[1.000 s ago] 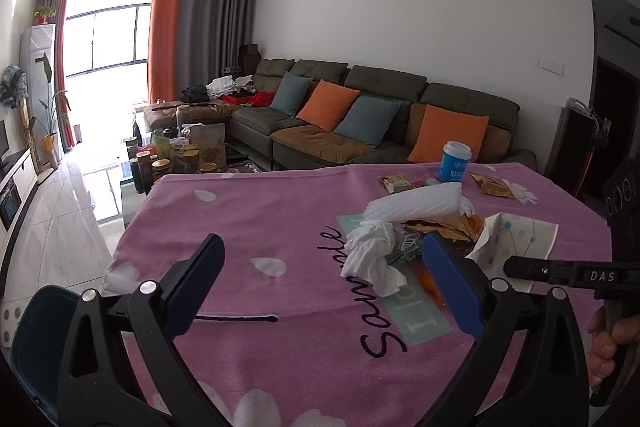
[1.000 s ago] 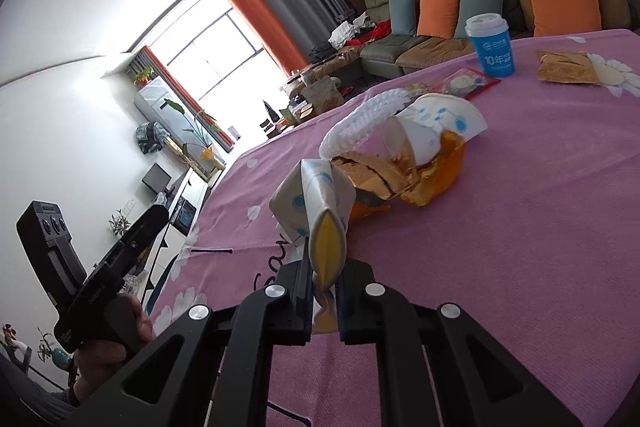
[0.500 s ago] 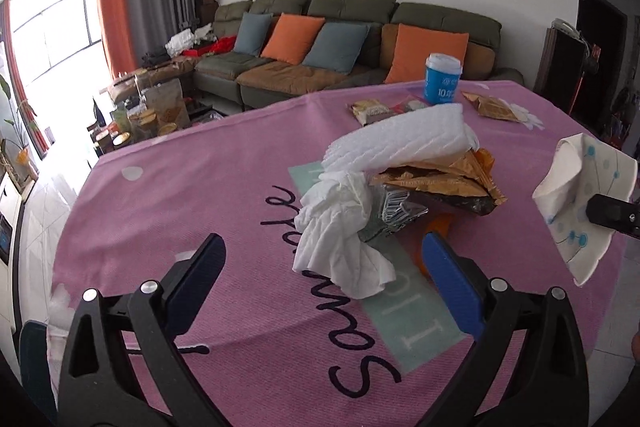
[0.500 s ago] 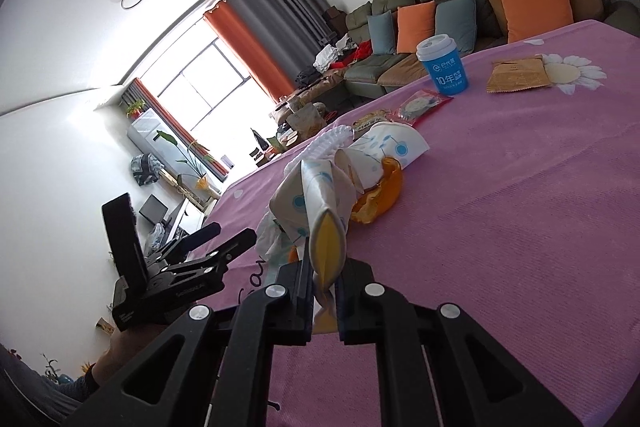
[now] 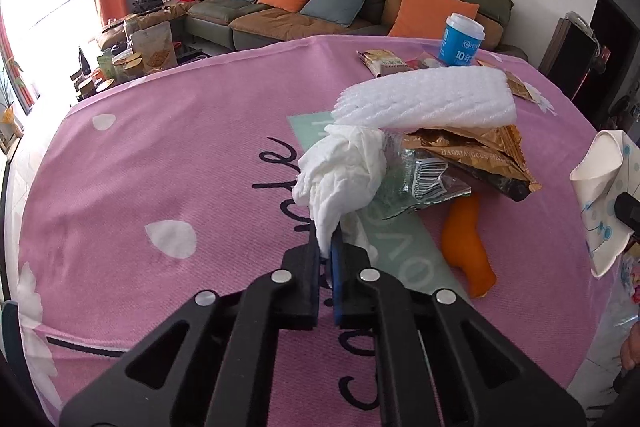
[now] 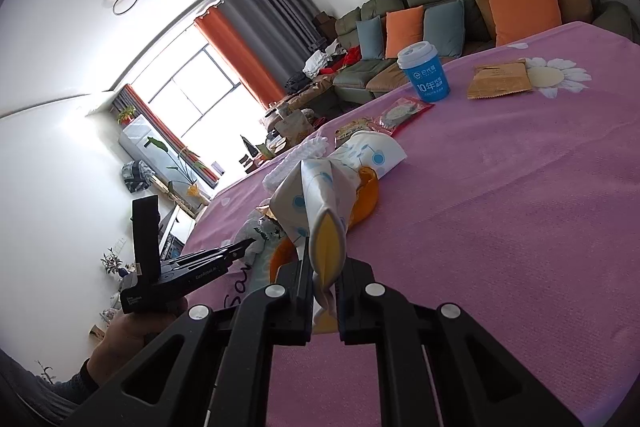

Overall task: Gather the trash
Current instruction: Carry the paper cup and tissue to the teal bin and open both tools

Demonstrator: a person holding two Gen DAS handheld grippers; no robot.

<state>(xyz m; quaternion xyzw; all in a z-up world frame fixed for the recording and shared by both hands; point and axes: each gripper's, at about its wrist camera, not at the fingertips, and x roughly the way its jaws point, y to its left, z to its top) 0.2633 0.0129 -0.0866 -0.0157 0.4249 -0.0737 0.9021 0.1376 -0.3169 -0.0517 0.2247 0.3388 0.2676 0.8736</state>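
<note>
Left gripper (image 5: 326, 247): jaws closed on the lower tail of the crumpled white tissue (image 5: 340, 171); only a thin fold sits between the pads, so the hold looks shallow.
Tissue position: directly ahead of the left fingertips, its bulk resting against the silver wrapper (image 5: 424, 179), which lies just ahead and to the right.
Advice, lift: judged best drawn straight up and back toward the holder, slowly, so the tail does not tear or slip out.
Snag risk: the tissue touches the wrapper and lies under the edge of the white foam sheet (image 5: 424, 99); a sideways pull may drag both.
Right gripper (image 6: 322, 279): jaws clamped on the folded paper plate (image 6: 320, 211) with blue dots, held clear of the cloth.
Advice, right side: keep the plate out of the left gripper's lifting path; it sits off to the right of the left gripper.
Further out: gold snack bag (image 5: 480, 155) and orange piece (image 5: 466, 243) to the right; blue cup (image 5: 460, 41) far ahead.
Surface: pink tablecloth (image 5: 160, 167).
Remaining: most rubbish not yet collected.
</note>
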